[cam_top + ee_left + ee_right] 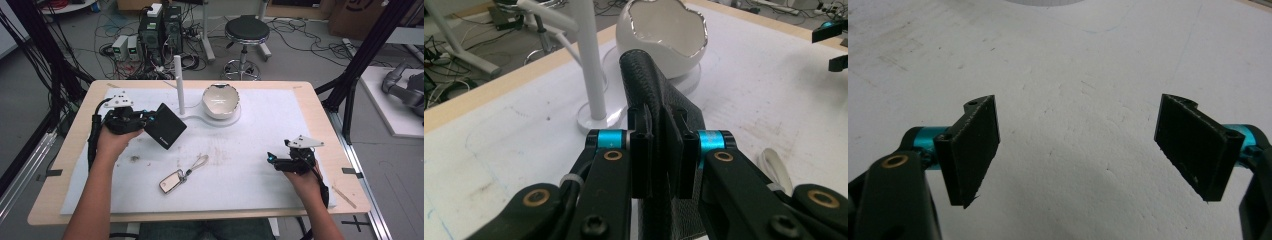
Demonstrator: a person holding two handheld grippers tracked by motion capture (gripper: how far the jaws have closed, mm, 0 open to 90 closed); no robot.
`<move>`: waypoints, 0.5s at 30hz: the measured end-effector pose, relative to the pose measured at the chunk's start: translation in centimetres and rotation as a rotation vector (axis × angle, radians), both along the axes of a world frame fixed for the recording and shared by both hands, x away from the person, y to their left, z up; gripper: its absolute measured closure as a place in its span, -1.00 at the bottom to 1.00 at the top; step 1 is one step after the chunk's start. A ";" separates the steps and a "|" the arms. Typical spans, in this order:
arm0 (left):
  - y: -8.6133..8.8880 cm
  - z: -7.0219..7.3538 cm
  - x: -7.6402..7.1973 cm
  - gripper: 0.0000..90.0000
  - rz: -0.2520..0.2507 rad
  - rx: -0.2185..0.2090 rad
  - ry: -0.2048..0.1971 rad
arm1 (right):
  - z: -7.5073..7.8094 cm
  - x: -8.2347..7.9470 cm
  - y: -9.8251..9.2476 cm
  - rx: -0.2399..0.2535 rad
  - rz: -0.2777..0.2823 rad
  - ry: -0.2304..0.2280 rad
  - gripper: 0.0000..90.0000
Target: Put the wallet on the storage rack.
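Note:
My left gripper (148,121) is shut on a black leather wallet (166,125), held tilted above the left part of the white mat. In the left gripper view the wallet (649,85) stands on edge between the pads (642,150), pinched tight (663,145). A small key fob with a looped strap (176,179) lies flat on the mat near the front middle. My right gripper (270,159) rests low over the mat at the right, open. In the right gripper view its pads (973,145) stand wide apart (1083,150) with bare mat between them.
A white egg-shaped bowl (220,100) sits on a round base at the back middle, beside a white upright post (179,85). The white mat (240,195) covers most of the wooden table (320,107). A stool (246,30) and cabled equipment stand beyond the far edge.

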State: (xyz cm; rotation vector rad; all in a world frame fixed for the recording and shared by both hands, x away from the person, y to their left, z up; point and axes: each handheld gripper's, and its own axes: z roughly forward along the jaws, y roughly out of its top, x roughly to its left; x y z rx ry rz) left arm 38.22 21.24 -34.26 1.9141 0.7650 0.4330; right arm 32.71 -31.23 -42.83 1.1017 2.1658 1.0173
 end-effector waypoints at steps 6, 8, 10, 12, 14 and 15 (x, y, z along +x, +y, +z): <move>-2.4 2.1 0.2 0.82 -0.041 0.028 -0.024 | 0.1 0.2 0.2 0.005 0.008 -0.003 -0.59; -3.1 2.9 0.2 0.82 -0.054 0.036 -0.031 | 0.0 0.3 0.3 0.005 0.010 -0.001 -0.59; -3.9 3.6 0.3 0.82 -0.069 0.042 -0.037 | 0.0 0.3 0.4 0.001 0.013 -0.002 -0.59; -4.7 4.3 0.3 0.82 -0.082 0.039 -0.043 | 0.0 0.4 0.5 0.002 0.017 -0.002 -0.59; -5.6 4.9 0.3 0.82 -0.095 0.050 -0.051 | 0.0 0.4 0.5 0.002 0.018 -0.002 -0.59; -6.0 5.2 0.3 0.81 -0.104 0.049 -0.055 | 0.0 0.4 0.5 0.005 0.018 -0.002 -0.59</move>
